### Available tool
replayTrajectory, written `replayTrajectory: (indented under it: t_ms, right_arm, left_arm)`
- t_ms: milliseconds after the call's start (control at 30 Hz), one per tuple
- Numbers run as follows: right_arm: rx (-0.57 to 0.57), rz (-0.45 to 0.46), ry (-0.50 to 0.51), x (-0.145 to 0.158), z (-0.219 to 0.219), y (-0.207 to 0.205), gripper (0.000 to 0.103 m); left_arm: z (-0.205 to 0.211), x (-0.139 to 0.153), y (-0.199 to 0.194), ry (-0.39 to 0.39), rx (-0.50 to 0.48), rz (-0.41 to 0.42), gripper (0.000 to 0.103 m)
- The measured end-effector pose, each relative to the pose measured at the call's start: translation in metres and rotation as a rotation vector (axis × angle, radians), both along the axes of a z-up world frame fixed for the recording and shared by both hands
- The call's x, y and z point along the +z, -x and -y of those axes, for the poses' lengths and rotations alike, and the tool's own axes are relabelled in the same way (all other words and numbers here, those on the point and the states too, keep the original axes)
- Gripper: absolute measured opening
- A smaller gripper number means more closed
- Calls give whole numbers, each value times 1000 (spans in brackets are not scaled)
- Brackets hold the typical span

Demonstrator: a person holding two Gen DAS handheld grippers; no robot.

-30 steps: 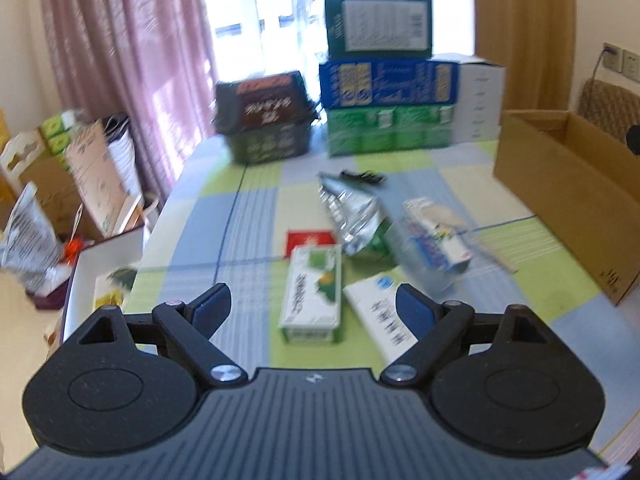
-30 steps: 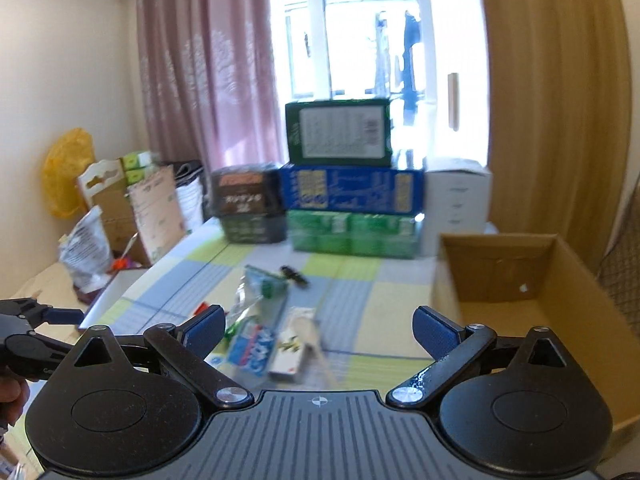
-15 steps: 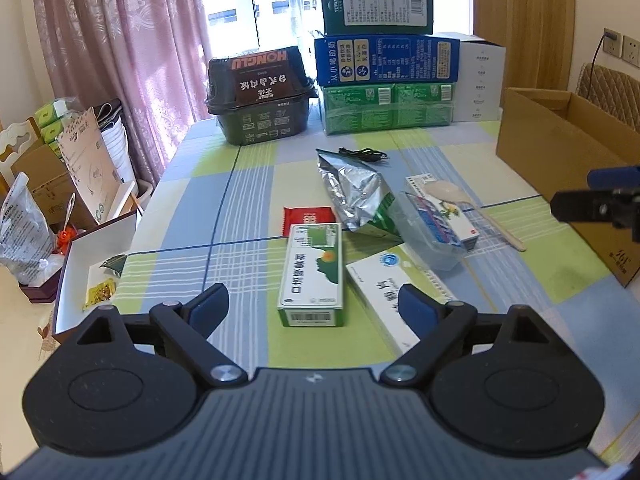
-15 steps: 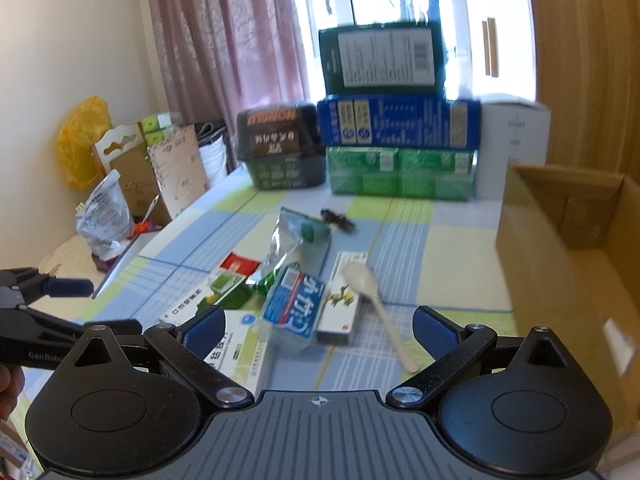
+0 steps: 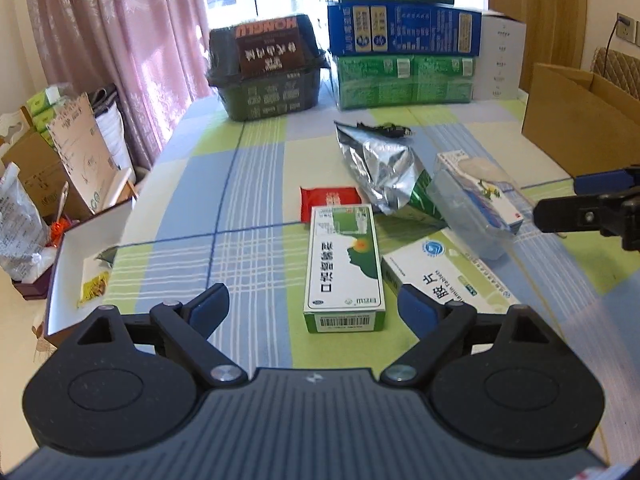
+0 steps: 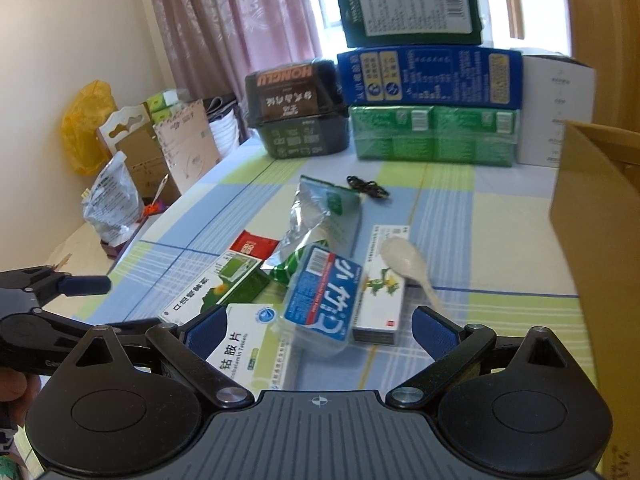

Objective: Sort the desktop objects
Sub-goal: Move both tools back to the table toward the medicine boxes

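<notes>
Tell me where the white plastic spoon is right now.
In the right wrist view, the white spoon lies right of centre, its bowl resting on the white medicine box with the green plant, its handle pointing toward the cardboard box.

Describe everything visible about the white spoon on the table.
The white spoon looks like glossy plastic, with a rounded bowl and a tapering handle. It lies bowl up, the bowl resting on a white medicine box with a green plant print; the handle slants down over the box's edge toward the checked tablecloth. No hand-held gripper touches it.
</notes>
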State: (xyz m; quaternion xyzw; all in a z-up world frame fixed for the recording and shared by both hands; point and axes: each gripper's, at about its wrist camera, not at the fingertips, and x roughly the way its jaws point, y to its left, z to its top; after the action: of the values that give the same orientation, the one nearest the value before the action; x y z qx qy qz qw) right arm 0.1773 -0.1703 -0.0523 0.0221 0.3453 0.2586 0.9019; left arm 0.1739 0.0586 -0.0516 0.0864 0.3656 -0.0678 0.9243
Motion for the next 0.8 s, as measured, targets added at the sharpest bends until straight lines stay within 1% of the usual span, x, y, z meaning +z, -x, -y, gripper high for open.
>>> replayTrajectory:
  t_ms: [133,200,400,533,633,800]
  right_arm:
    - [-4,-44,-41,-6,-5,-13,91]
    - [-9,-58,-47,-8,-7,-17,87]
    - [-30,-122,-69,-20,-9,-27,79]
    - [-50,-156,-83,-27,-9,-34,77]
    - [-60,-172,-76,-31,-10,-38,75]
    - [-64,-193,-70,-37,-14,-42,70]
  left_arm:
    - [4,-4,-4,-36,-28,2,89]
    - [4,-6,-7,-32,-35,7,88]
    - [5,-10,-13,-23,-37,4,88]
    - [7,-13,-19,-10,-33,-1,87]
    - [7,-18,-24,9,-29,-15,83]
    - [11,-25,-30,2,-35,-27,81]
